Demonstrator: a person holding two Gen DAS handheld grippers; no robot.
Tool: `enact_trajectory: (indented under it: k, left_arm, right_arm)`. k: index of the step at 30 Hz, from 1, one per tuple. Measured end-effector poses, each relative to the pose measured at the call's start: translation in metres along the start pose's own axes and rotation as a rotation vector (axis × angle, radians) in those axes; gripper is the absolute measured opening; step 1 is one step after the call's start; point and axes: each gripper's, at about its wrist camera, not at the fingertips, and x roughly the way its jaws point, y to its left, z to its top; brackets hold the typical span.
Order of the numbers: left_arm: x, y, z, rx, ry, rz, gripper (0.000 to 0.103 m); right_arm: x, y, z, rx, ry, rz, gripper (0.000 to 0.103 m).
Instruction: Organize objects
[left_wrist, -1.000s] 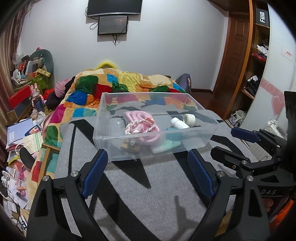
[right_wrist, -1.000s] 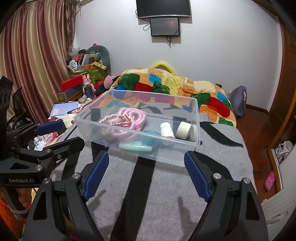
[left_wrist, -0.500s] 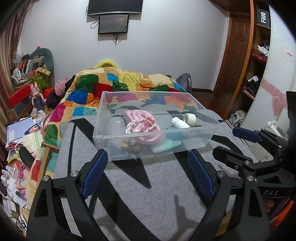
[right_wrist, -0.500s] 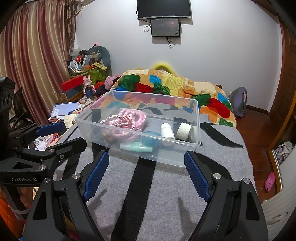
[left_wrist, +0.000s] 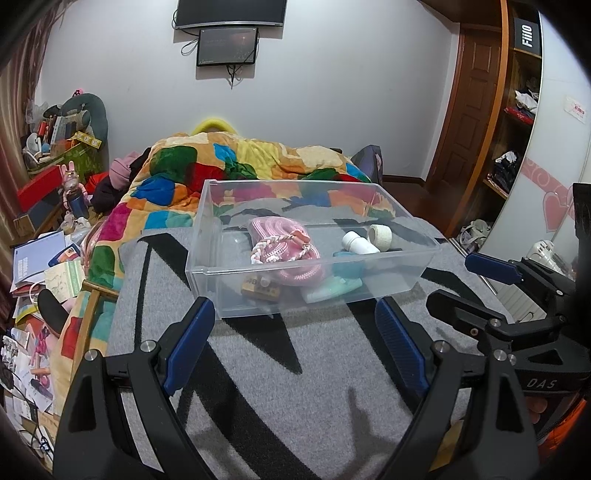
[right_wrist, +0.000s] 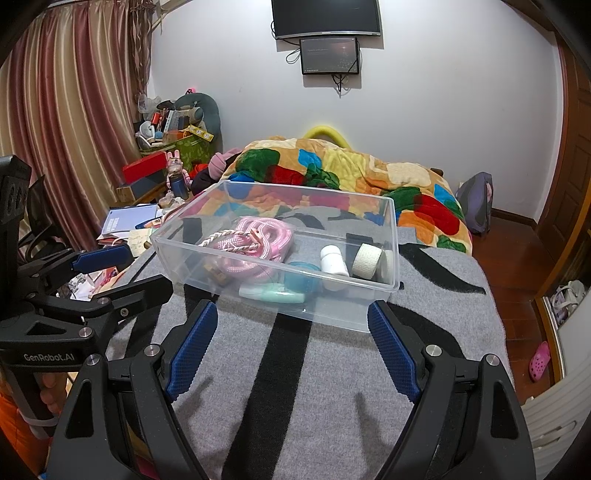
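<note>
A clear plastic bin (left_wrist: 207, 266) (right_wrist: 391, 236) stands on a grey blanket with black stripes (left_wrist: 258, 369) (right_wrist: 332, 369). In it lie a pink rope (left_wrist: 284, 251) (right_wrist: 255, 240), a white bottle (left_wrist: 356, 243) (right_wrist: 332, 262), a roll of white tape (left_wrist: 380, 234) (right_wrist: 367, 260), a teal item (left_wrist: 332, 288) (right_wrist: 273, 293) and a small brown box (left_wrist: 260, 290). My left gripper (left_wrist: 293, 338) is open and empty in front of the bin. My right gripper (right_wrist: 291, 339) is open and empty too. Each gripper shows at the other view's edge.
A colourful quilt (left_wrist: 240, 162) (right_wrist: 369, 173) is heaped behind the bin. Papers, boxes and toys (left_wrist: 44, 251) (right_wrist: 147, 177) crowd the left side. A wooden door and shelves (left_wrist: 480, 110) stand at the right. Bare wooden floor (right_wrist: 517, 258) lies to the right of the bed.
Both grippers have drifted very slightly; the bin and its contents have not moved. Both stay open.
</note>
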Motion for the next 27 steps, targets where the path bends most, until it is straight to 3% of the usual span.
enact_trajectory:
  k: [27]
  left_arm:
    - [0.0064,0.0008,-0.0022,-0.022,0.03,-0.013,0.091]
  right_arm:
    - [-0.0011,0.002,-0.0029,0.013,0.008,0.004,0.081]
